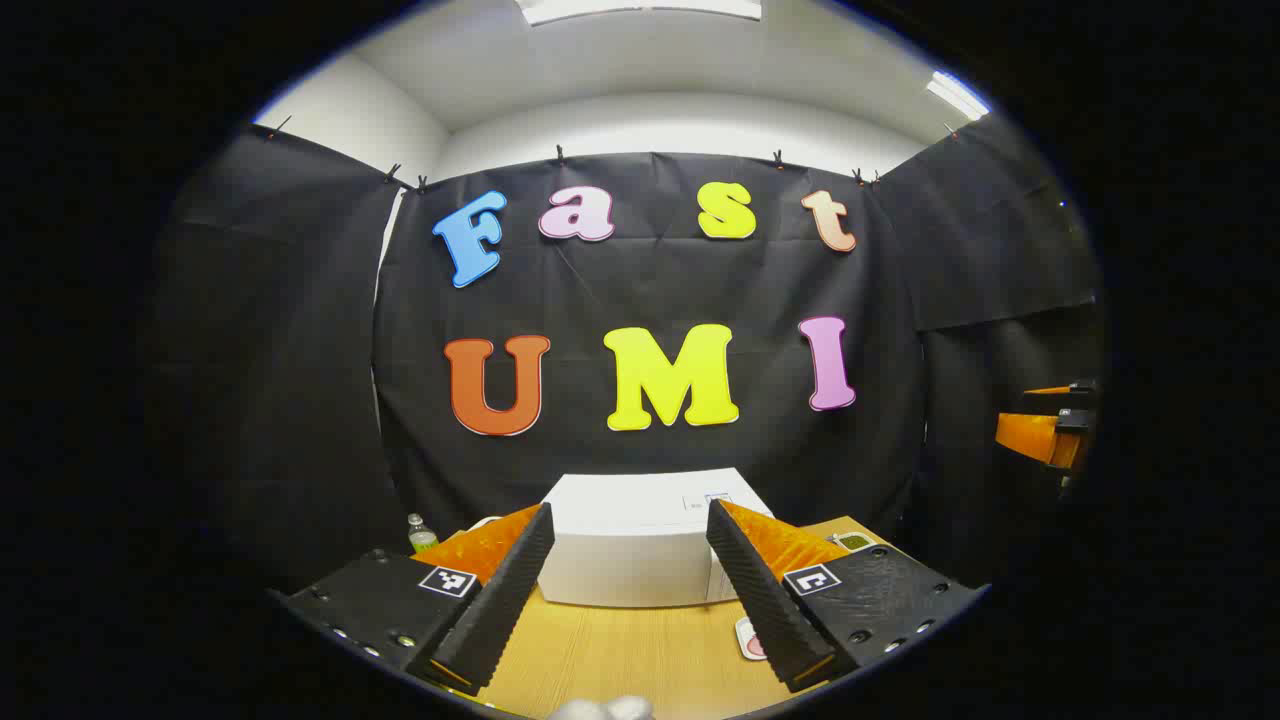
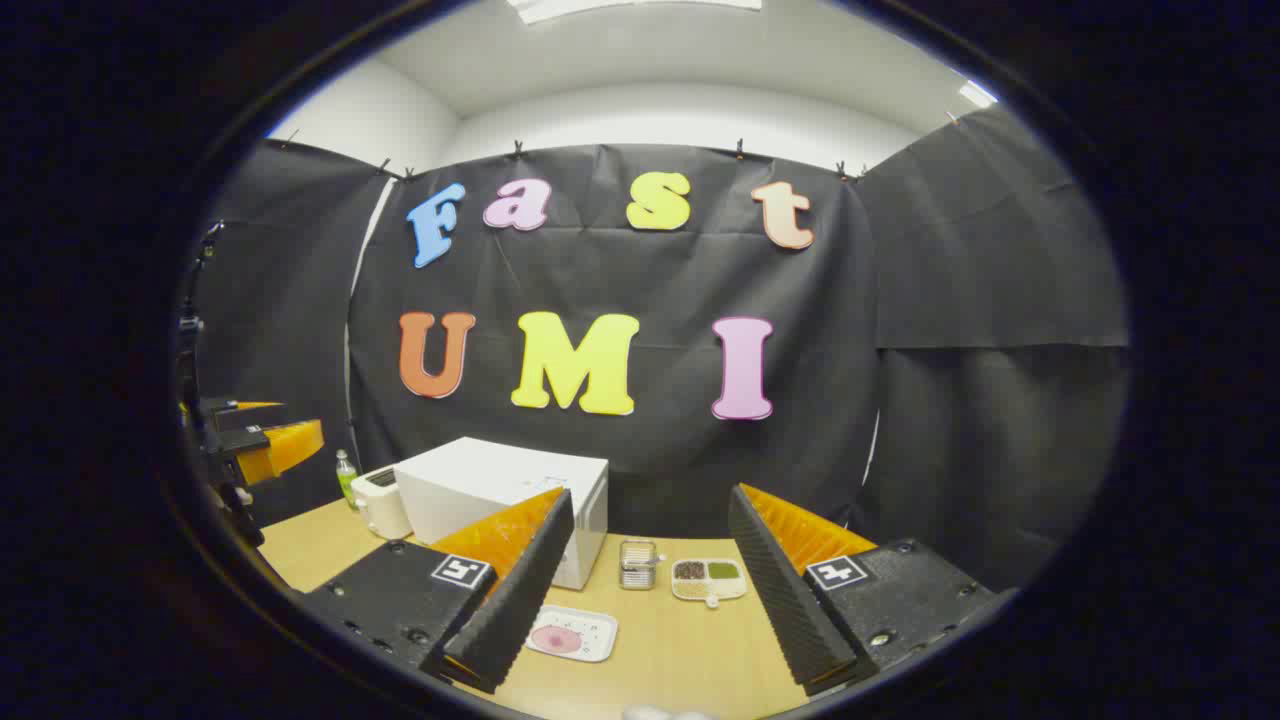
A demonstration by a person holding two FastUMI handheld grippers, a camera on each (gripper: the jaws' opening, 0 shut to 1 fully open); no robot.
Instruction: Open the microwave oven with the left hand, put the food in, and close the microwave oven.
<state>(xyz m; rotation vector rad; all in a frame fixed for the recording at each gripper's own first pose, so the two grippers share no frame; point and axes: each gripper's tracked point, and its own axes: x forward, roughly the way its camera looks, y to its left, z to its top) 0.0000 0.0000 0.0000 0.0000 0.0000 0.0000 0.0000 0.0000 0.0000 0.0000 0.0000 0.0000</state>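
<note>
My left tongs [image 1: 630, 600] hang spread apart over the pale wood-grain counter [image 1: 620, 650], nothing between their ribbed, wedge-shaped fingers [image 1: 500, 600], and my right tongs [image 2: 640, 590] are just as wide and just as empty above the same smooth boards. Nearest to me in the right gripper view lies a small white rectangular tray with a round pink piece of food on it [image 2: 570, 633], flat on the counter and partly cut off by my left-hand finger there; in the left gripper view that tray [image 1: 748, 640] is just a sliver beside my right-hand finger. A little farther back stand a small clear ribbed container [image 2: 637, 564] and a white divided dish [image 2: 708, 579] with dark, green and pale fillings, too small for me to tell what they are. Beyond the tray sits the boxy white microwave oven [image 2: 505, 495], matte and smooth, its door shut; in the left gripper view I face it nearly square on [image 1: 640, 540], its lower corners hidden behind my fingers. A rounded cream-white appliance [image 2: 382, 503] stands touching or just beside its far flank, and a small clear bottle with green contents [image 2: 345, 474] stands behind that near the counter's back edge. My other tongs show at the left rim of the right gripper view [image 2: 265, 445], held high and well off the counter. Wrinkled black cloth walls the booth, clipped along its top, under white walls and bright ceiling light panels [image 1: 640, 8].
</note>
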